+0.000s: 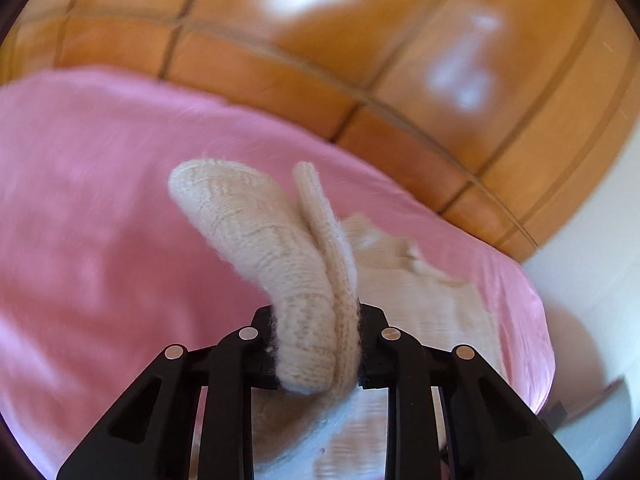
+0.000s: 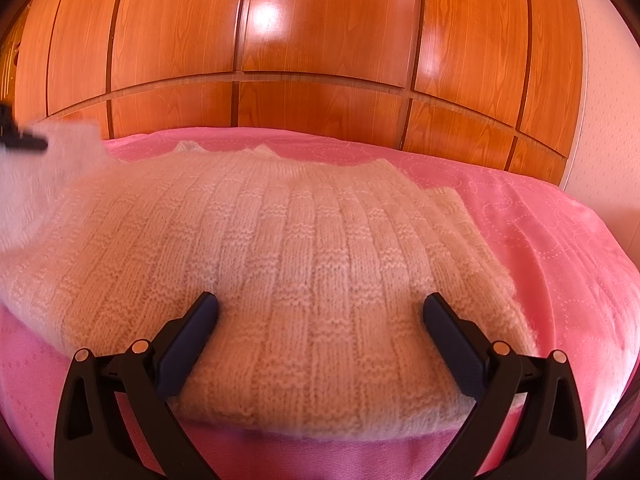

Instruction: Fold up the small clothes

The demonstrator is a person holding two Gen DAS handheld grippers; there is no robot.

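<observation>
A cream knitted sweater (image 2: 300, 240) lies spread on a pink bedspread (image 2: 540, 240). In the left wrist view my left gripper (image 1: 318, 340) is shut on a doubled-over sleeve of the sweater (image 1: 256, 228), which sticks up and forward from the jaws, lifted off the bed. The sweater's body (image 1: 420, 280) lies lower right of it. My right gripper (image 2: 320, 304) is open, jaws wide apart, with both fingertips (image 2: 206, 304) down on the sweater's near part. In the right wrist view the left gripper (image 2: 20, 140) shows blurred at the far left edge with raised cloth.
A wooden wardrobe (image 2: 320, 40) with panelled doors stands behind the bed. A white wall (image 2: 608, 120) runs on the right. The bedspread (image 1: 80, 200) stretches left of the sweater, and its edge (image 1: 536, 320) drops off at the right.
</observation>
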